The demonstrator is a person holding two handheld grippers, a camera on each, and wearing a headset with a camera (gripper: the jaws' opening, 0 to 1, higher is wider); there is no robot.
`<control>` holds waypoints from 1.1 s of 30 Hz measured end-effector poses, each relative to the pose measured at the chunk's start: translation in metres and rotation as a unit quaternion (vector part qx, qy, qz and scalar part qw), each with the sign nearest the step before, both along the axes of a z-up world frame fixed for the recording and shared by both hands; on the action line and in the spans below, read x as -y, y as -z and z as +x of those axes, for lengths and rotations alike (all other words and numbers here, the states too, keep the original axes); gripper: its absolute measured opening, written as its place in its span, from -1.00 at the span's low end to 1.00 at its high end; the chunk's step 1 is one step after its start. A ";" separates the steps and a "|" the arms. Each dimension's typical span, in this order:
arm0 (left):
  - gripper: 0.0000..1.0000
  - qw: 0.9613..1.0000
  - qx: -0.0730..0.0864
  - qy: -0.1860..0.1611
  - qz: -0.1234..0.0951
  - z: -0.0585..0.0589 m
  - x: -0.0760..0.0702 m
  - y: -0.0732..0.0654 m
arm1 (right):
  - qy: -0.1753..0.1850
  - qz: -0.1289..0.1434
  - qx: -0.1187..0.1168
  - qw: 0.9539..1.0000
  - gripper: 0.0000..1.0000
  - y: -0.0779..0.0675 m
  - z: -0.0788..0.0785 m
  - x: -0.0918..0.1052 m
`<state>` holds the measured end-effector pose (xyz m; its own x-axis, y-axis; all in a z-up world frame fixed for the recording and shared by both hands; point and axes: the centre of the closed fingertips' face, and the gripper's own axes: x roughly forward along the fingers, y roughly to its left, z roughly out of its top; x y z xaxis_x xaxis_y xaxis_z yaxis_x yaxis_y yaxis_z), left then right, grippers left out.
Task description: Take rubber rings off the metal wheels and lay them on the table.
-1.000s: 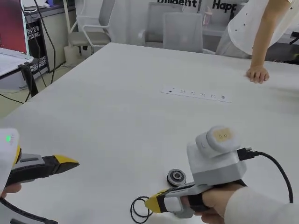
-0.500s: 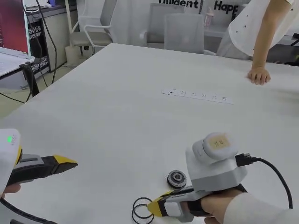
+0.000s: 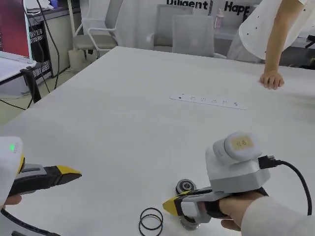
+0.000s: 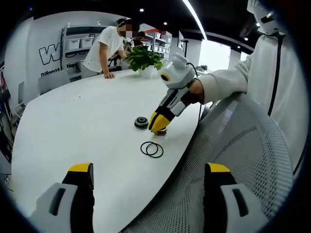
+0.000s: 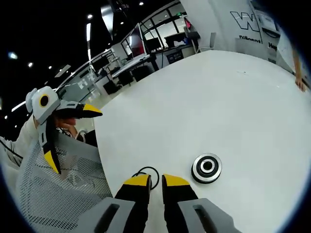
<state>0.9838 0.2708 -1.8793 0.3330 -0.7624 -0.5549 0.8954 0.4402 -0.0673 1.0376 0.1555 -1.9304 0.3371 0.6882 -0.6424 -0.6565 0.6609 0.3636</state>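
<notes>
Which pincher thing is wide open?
The left gripper: its yellow-tipped jaws stand far apart, while the right gripper has its jaws nearly together.

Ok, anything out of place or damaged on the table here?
Nothing stands out. Two rubber rings lie flat and overlapping near the table's near edge, and a metal wheel sits flat beside them. Nothing looks spilled or broken.

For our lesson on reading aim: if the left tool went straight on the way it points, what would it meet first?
Probably the two black rubber rings lying on the white table, centred ahead of the open left tool; its height is unclear.
</notes>
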 end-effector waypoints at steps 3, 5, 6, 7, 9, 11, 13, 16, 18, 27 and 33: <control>0.85 1.000 0.000 0.000 -0.001 0.000 0.000 0.000 | 0.013 0.022 0.016 1.000 -0.83 -0.009 0.008 0.003; 0.85 1.000 -0.001 0.001 0.000 -0.001 0.000 0.000 | 0.020 0.031 0.028 0.999 -0.80 -0.014 0.013 0.007; 0.85 1.000 -0.001 0.001 0.000 -0.001 0.000 0.000 | 0.022 0.033 0.037 0.999 -0.79 -0.017 0.016 0.009; 0.85 1.000 -0.001 0.002 0.000 -0.001 0.001 0.000 | 0.022 0.035 0.045 0.998 -0.78 -0.019 0.018 0.010; 0.83 1.000 -0.001 0.002 0.003 -0.001 0.000 0.000 | 0.019 0.043 0.062 0.997 -0.75 -0.022 0.022 0.013; 0.84 1.000 0.001 0.004 0.009 -0.001 -0.001 0.001 | 0.022 0.046 0.070 0.996 -0.72 -0.022 0.025 0.016; 0.84 1.000 0.005 0.013 0.015 -0.002 0.000 0.001 | 0.030 0.049 0.078 0.995 -0.71 -0.023 0.030 0.022; 0.78 1.000 0.010 0.010 0.012 -0.001 0.000 -0.003 | 0.050 0.071 0.100 0.991 -0.70 -0.031 0.039 0.028; 0.79 1.000 0.021 0.009 0.006 0.001 -0.001 -0.010 | 0.065 0.079 0.107 0.989 -0.69 -0.034 0.045 0.036; 0.73 0.997 0.066 0.041 -0.001 0.025 0.018 -0.044 | 0.113 0.070 0.112 0.985 -0.65 -0.025 0.058 0.068; 0.65 0.992 0.095 0.082 -0.002 0.048 0.049 -0.063 | 0.113 0.051 0.104 0.987 -0.59 -0.014 0.056 0.075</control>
<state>1.0318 0.2219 -1.8159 0.3029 -0.8170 -0.4906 0.9515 0.2885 0.1070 1.0936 0.0800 -1.9164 0.6067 0.6378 -0.4745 -0.5644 0.7660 0.3078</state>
